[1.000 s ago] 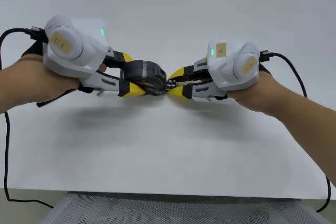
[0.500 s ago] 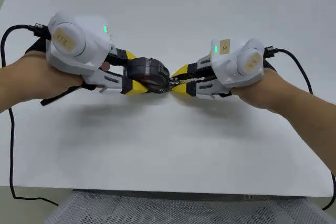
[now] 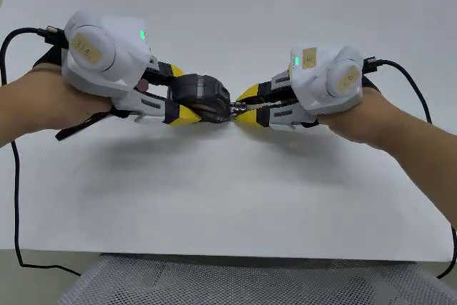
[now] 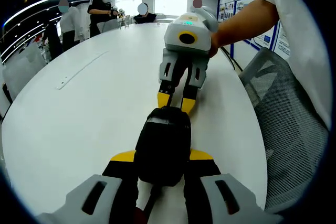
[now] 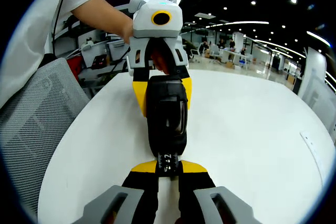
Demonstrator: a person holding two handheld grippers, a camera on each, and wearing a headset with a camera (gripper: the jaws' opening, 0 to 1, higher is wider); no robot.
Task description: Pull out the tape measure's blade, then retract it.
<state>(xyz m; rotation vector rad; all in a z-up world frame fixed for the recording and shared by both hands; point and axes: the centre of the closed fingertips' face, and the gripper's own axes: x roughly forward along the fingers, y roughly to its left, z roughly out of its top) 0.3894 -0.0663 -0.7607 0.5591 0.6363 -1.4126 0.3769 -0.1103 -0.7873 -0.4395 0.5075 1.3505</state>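
A black tape measure [image 3: 201, 99] hangs above the white table [image 3: 228, 198], its case clamped between the yellow-tipped jaws of my left gripper [image 3: 187, 101]. From the left gripper view the case [image 4: 164, 145] fills the space between the jaws. My right gripper [image 3: 243, 108] faces it from the right, shut on the blade's tip. In the right gripper view a short length of the blade [image 5: 167, 162] with printed numbers shows between the jaws, just in front of the case [image 5: 166, 114]. The two grippers nearly touch.
Black cables [image 3: 13, 176] trail from both grippers over the table's edges. A grey mesh chair [image 3: 235, 280] sits below the near edge. Several people [image 4: 100, 9] stand at the table's far end in the left gripper view.
Both grippers have risen slightly in the picture and kept their hold; the gap between them stays about the same. The blade stays barely drawn out.
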